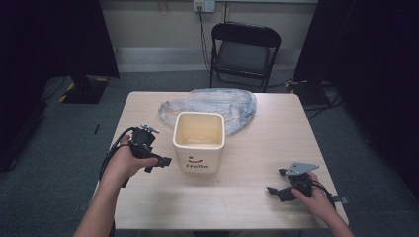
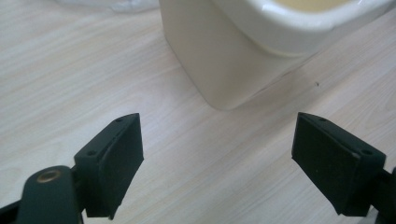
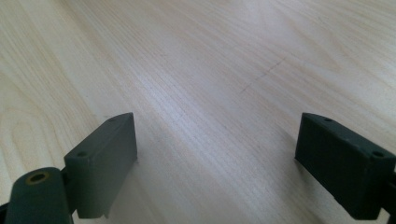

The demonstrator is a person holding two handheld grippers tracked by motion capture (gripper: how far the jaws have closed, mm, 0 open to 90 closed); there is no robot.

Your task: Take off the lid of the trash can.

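A cream square bin (image 1: pixel 198 141) with "Hello" and a smile printed on its front stands at the middle of the wooden table (image 1: pixel 247 197). My left gripper (image 1: pixel 157 165) is open just left of the bin, jaws wide apart and nothing between them. In the left gripper view the bin's corner (image 2: pixel 224 60) rises close ahead of the gripper (image 2: pixel 219 168). My right gripper (image 1: pixel 277 182) rests low near the table's front right, open and empty. In the right gripper view bare wood lies between the gripper's (image 3: pixel 217 172) jaws.
A crumpled clear plastic bag (image 1: pixel 217 104) lies behind the bin, its edge (image 2: pixel 112 4) at the top of the left gripper view. A black folding chair (image 1: pixel 243 52) stands beyond the far table edge. Dark curtains hang on both sides.
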